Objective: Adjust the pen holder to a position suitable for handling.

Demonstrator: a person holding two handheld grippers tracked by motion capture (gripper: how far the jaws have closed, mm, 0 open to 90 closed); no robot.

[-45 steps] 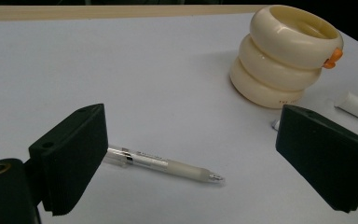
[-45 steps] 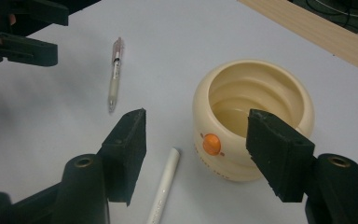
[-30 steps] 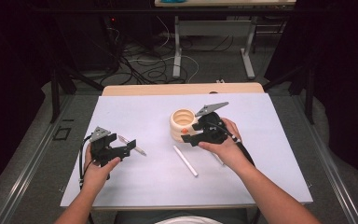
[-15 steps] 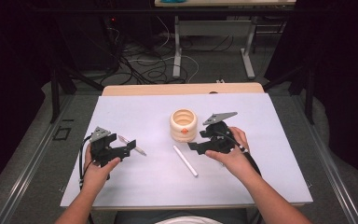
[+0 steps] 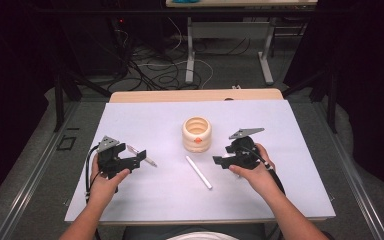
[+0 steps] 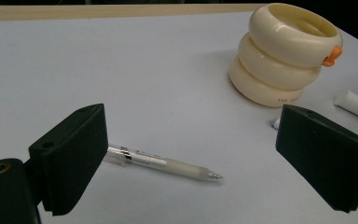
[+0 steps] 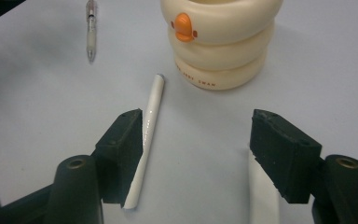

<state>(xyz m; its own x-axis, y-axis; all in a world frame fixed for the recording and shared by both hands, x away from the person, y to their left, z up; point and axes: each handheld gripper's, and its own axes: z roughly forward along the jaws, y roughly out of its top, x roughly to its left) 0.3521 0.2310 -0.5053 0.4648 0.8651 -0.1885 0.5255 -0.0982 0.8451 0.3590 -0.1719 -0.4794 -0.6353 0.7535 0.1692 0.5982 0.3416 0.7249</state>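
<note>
Both jaws stood wide and empty: the left hand-held gripper (image 5: 139, 159) faced the clear pen (image 5: 142, 156) lying on the tabletop (image 5: 290, 125), the right hand-held gripper (image 5: 219, 161) just beside the white pen (image 5: 199, 172) near the cream ringed holder (image 5: 197, 134).

Small dark print stands on the lowest ring of the cream ringed holder (image 7: 221, 35), lower centre of the right gripper view; it is too small to read with certainty. Reddish print on the same ring in the left gripper view (image 6: 279, 56), right of centre, is illegible. The clear pen (image 6: 163, 163) barrel carries fine black lettering, unreadable.
</note>
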